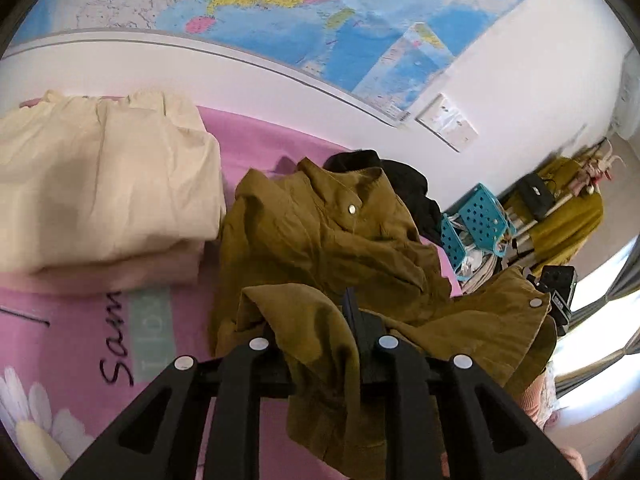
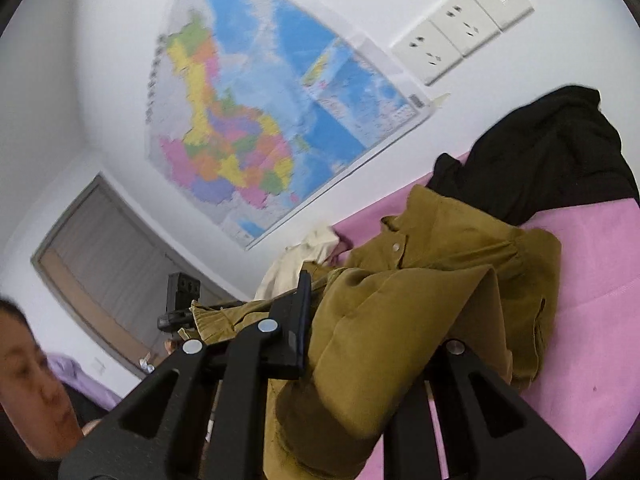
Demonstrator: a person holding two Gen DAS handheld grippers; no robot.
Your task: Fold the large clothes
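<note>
An olive-brown corduroy shirt (image 1: pixel 320 232) with snap buttons lies crumpled on the pink bed cover (image 1: pixel 256 140). My left gripper (image 1: pixel 324 320) is shut on a fold of this shirt, and cloth drapes over its fingers. My right gripper (image 2: pixel 360 320) is shut on another part of the same shirt (image 2: pixel 420 292); cloth hides its right finger. The right gripper's body shows in the left wrist view (image 1: pixel 558 296) at the shirt's far edge. The left gripper shows in the right wrist view (image 2: pixel 180 300), with shirt cloth at its tip.
A folded cream garment (image 1: pixel 100 184) lies left of the shirt. A black garment (image 2: pixel 540 152) lies behind it. A blue basket (image 1: pixel 476 216) and a clothes rack (image 1: pixel 568 204) stand beyond the bed. A map (image 2: pixel 260 120) and sockets (image 2: pixel 460 24) are on the wall. The person's face (image 2: pixel 28 380) is at the left.
</note>
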